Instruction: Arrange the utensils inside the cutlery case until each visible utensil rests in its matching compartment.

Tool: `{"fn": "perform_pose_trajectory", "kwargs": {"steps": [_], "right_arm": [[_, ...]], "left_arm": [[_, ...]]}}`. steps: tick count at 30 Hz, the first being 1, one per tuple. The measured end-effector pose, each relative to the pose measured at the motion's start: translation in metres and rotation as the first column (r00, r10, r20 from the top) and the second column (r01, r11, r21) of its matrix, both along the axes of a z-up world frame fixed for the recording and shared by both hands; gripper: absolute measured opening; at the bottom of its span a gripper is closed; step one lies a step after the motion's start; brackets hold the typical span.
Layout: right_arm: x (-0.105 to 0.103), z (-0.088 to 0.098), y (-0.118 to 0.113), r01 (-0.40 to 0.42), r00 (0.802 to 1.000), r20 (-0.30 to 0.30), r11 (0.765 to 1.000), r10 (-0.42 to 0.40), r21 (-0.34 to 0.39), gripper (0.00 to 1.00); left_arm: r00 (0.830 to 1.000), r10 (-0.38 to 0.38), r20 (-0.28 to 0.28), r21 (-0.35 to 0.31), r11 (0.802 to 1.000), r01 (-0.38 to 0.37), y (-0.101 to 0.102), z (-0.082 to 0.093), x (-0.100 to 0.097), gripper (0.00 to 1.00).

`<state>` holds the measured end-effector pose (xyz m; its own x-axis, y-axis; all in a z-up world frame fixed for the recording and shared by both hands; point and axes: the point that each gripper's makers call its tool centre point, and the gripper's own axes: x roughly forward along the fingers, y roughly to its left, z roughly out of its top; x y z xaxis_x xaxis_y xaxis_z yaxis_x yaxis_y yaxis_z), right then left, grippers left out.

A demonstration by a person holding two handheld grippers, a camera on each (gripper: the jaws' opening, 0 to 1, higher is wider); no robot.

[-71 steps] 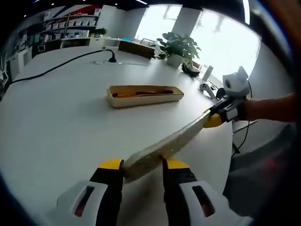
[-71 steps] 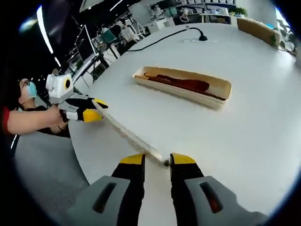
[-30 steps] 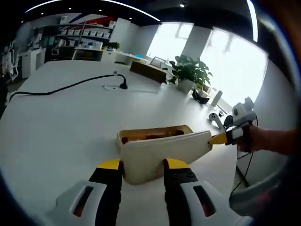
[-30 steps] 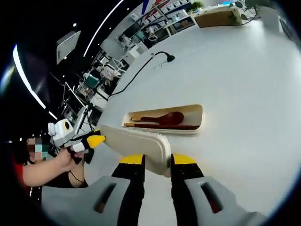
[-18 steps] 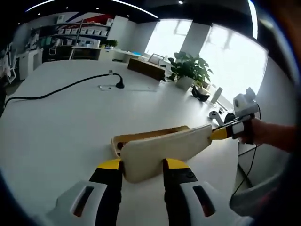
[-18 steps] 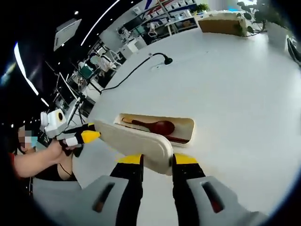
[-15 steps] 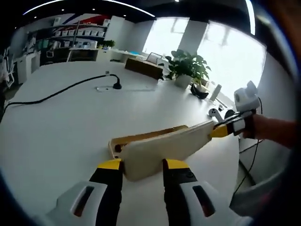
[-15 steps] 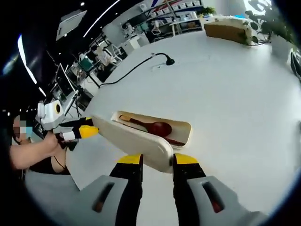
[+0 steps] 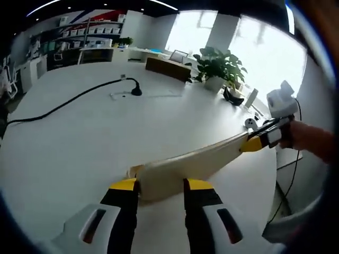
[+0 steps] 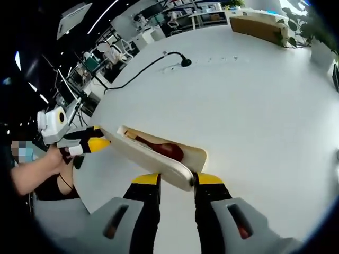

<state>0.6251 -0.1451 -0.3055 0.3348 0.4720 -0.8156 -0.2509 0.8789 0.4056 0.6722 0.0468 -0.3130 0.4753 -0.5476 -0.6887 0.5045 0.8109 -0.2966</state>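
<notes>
Holding the lid [image 9: 196,161] over the cutlery case [image 10: 197,153], left tool [image 9: 160,185] and right tool [image 10: 177,180] each clamping one end. Spoon [image 10: 159,147] lies inside the case. We judge the sorting done, closing left.

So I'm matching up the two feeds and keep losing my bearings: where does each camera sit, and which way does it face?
Left gripper view: rides on the left gripper, looking across the white table toward windows; the flat cream lid is between its jaws, a hand at right.
Right gripper view: rides on the right gripper, facing the dim office; a forearm shows at left.
Shared: the lid, held at both ends, and the table.
</notes>
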Motion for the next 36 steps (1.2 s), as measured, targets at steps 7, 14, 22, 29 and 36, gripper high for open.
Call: {"fn": "perform_pose_trajectory", "kwargs": {"steps": [7,14,22,29,36], "right_arm": [[0.012,-0.007,0.002,-0.01,0.999,-0.047,1.0,0.011,0.018,0.22],[0.014,-0.009,-0.002,0.008,0.995,-0.101,0.999,-0.003,0.051,0.22],[0.019,-0.013,-0.001,0.024,0.974,-0.226,0.998,-0.008,0.065,0.22],[0.021,-0.019,-0.005,0.009,0.975,-0.221,1.0,-0.009,-0.002,0.24],[0.026,-0.022,-0.007,0.014,0.985,-0.173,1.0,-0.01,0.019,0.25]], "left_arm": [[1.0,0.006,0.023,0.043,0.999,-0.007,0.001,0.002,-0.005,0.35],[1.0,0.008,-0.009,0.017,1.0,-0.008,-0.001,0.003,-0.005,0.34],[0.998,0.031,-0.056,0.017,0.999,-0.031,-0.001,0.0,-0.004,0.34],[0.999,0.039,-0.029,0.045,0.998,-0.038,-0.006,-0.003,-0.004,0.36],[0.999,0.045,-0.026,0.034,0.998,-0.044,-0.007,-0.003,-0.006,0.38]]}}
